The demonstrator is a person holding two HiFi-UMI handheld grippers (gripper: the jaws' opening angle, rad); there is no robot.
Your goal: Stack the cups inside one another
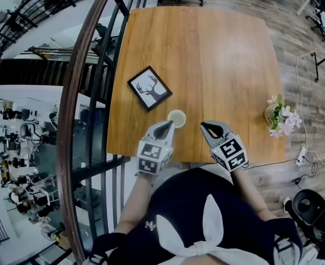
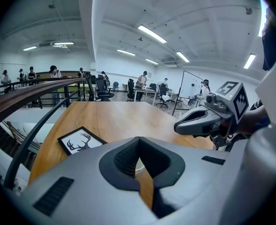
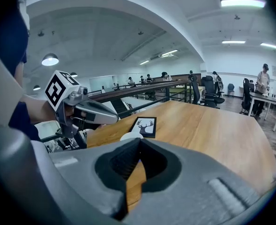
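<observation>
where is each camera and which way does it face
Head view: on the head, steeply down at the table; left gripper, right gripper, torso show.
Left gripper view: on that gripper, across the table; its shut jaws, the right gripper show.
Right gripper view: on that gripper, towards the railing; its shut jaws, the left gripper show.
All share the deer picture.

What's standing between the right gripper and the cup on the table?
Nothing visible. Only bare table lies between the right gripper and the cup; the left gripper sits at the cup's other side, with the framed picture beyond it.
</observation>
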